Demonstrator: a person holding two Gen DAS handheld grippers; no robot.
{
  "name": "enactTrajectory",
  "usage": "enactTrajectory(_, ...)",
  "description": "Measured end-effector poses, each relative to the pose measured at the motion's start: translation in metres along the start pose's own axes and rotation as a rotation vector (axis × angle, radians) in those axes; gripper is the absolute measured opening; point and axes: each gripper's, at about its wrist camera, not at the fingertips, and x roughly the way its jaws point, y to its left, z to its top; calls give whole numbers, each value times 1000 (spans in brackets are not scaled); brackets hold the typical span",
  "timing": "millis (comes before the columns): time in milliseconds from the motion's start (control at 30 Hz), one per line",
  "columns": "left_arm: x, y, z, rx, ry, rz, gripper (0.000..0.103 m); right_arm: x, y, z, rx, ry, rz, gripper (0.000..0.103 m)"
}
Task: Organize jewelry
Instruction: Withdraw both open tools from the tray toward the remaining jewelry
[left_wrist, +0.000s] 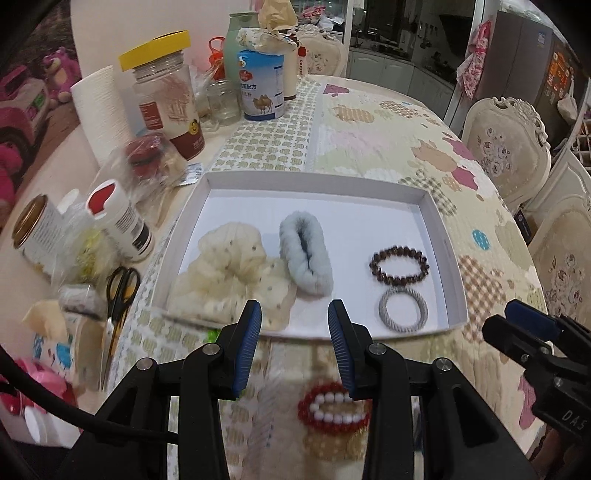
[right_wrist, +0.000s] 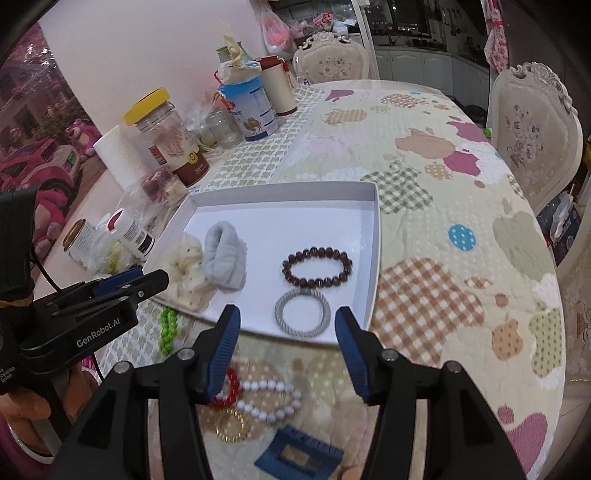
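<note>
2 open grippers (left_wrist: 294, 317) (right_wrist: 288, 325) near tray rim (left_wrist: 369, 334)

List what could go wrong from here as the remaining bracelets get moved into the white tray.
1. The white bead bracelet, red bead bracelet and gold bracelet overlap on the cloth, so a pinch may lift more than one.
2. The cream scrunchie drapes over the white tray near edge; a passing left gripper could drag it out.
3. The green bead bracelet lies beside the tray near the left gripper, easily overlooked.
</note>
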Motion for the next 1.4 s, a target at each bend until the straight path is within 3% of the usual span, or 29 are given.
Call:
enactTrajectory(433,-38,-7,-42,-8,-25,20,36,-45,10,-38,-32,-30,-6,56)
enactTrajectory(800,-53,-5,-63,-27,-27,26,36,-58,21,-58,-51,-29,-20,56)
enactTrajectory(1400,-44,62,-101,-173,72,46,36,-56,-6,-89,-30,29,-74,58)
